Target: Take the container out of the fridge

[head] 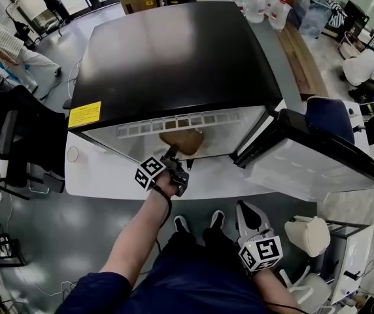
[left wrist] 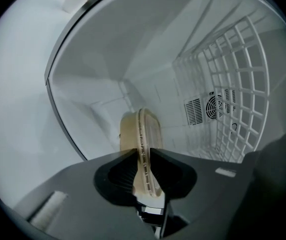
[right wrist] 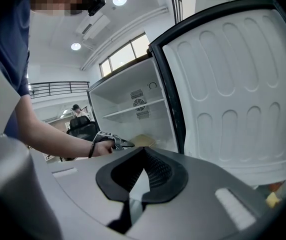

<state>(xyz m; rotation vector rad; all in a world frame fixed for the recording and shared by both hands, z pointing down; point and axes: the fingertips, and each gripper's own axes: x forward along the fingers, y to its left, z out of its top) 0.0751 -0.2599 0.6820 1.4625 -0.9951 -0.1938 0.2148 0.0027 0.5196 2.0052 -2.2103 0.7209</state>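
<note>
A tan plastic container (head: 182,140) lies inside the open black fridge (head: 174,57), just behind its front edge. My left gripper (head: 172,152) reaches into the fridge and is shut on the container's rim. In the left gripper view the container (left wrist: 142,129) stands edge-on, its ribbed rim pinched between the two dark pads of the left gripper (left wrist: 142,151). The right gripper (head: 242,206) hangs low beside the person's legs, outside the fridge, shut with nothing in it. The right gripper view shows its jaw tips meeting (right wrist: 144,149), and beyond them the container (right wrist: 142,140) and the left gripper (right wrist: 125,144).
The fridge door (head: 318,156) stands swung open to the right. A white wire shelf (left wrist: 233,84) and a fan vent (left wrist: 214,105) line the fridge's inside. A black office chair (head: 17,136) stands at the left and a cream stool (head: 311,234) at the right.
</note>
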